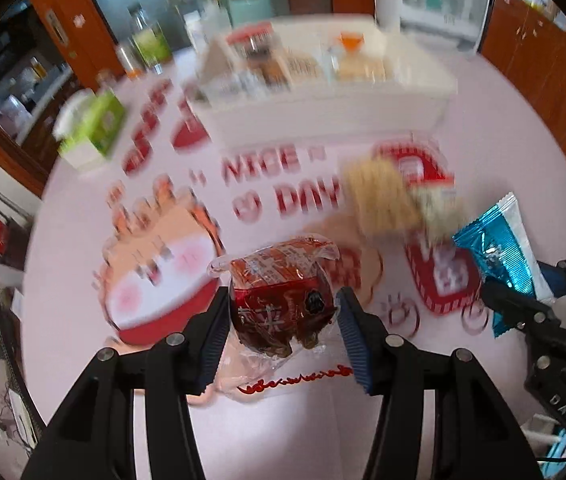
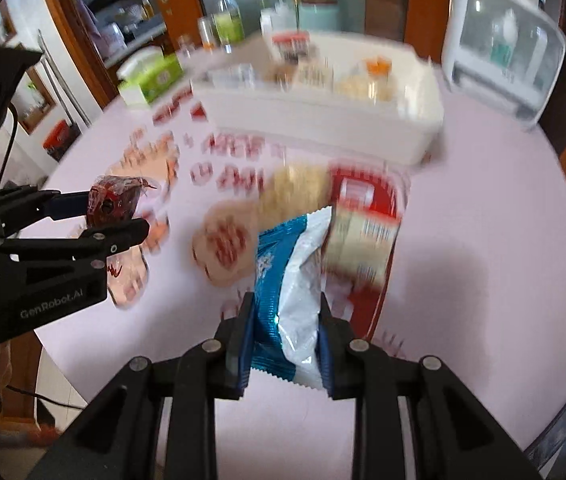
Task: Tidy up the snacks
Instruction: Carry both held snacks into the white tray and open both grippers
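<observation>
Above pink table, left gripper clamps red snack.

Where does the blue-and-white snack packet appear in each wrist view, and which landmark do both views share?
Left wrist view: blue-and-white packet at right edge, in the right gripper.
Right wrist view: packet bottom centre, between the gripper's fingers.
Shared landmark: white bin of snacks at the table's far side.

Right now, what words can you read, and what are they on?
"NICE" and "DAY": tablecloth.
"GenRobot.AI": left gripper body.
"DAS": right gripper body.
Red packet, blue packet, cracker packs and the packs in the white bin: print too blurred to read.
</observation>
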Tool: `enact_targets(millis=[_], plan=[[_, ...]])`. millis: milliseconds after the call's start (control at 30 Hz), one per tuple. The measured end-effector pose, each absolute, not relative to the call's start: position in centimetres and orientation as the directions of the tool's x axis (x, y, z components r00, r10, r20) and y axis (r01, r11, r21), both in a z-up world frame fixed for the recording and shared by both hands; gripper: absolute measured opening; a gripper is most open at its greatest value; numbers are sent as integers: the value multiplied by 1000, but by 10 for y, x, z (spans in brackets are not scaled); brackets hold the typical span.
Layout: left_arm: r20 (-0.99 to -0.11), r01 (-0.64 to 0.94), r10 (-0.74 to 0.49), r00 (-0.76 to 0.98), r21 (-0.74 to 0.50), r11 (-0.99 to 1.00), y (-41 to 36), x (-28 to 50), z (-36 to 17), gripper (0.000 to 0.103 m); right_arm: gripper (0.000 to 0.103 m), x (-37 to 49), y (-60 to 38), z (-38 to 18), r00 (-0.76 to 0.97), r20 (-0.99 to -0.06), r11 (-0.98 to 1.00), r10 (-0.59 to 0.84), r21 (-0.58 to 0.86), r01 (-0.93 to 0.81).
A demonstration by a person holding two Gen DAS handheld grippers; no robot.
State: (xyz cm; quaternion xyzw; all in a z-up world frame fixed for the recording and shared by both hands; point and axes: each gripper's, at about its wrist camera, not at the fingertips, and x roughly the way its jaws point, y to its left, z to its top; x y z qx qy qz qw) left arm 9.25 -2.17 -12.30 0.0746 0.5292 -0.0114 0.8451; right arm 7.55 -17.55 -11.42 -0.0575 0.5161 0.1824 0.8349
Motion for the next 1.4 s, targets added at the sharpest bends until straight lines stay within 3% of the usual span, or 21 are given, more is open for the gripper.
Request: enact_targets(millis=[500, 700, 900, 1200, 1300, 1367, 1400], plan=[[-668, 59, 136, 732, 260, 964, 0, 176, 57, 52, 27, 174, -191, 77, 701, -681, 946, 213, -35, -321], [-607, 27, 162, 778, 289, 957, 5, 226, 106, 53, 27, 225, -193, 123, 744, -636, 959, 206, -21, -283], [-637, 49, 144, 758, 275, 960, -7, 279, 104, 53, 27, 282, -189, 118, 716, -666, 966, 211, 32, -255], [-749, 64, 153, 645, 252, 966, -27, 343, 24, 55, 28, 338, -184, 49, 614, -774, 974, 155, 16, -225], [-758, 56, 185, 626, 280, 958, -32, 354, 3, 67, 31, 350, -186, 25, 569, -800, 968, 192, 59, -243], [-747, 54, 209, 631, 310, 949, -35, 358, -4, 94, 36, 354, -186, 14, 546, -812, 966, 209, 84, -243], [-742, 54, 212, 636, 317, 947, -35, 359, -6, 95, 38, 357, -187, 9, 534, -817, 966, 216, 98, -240]])
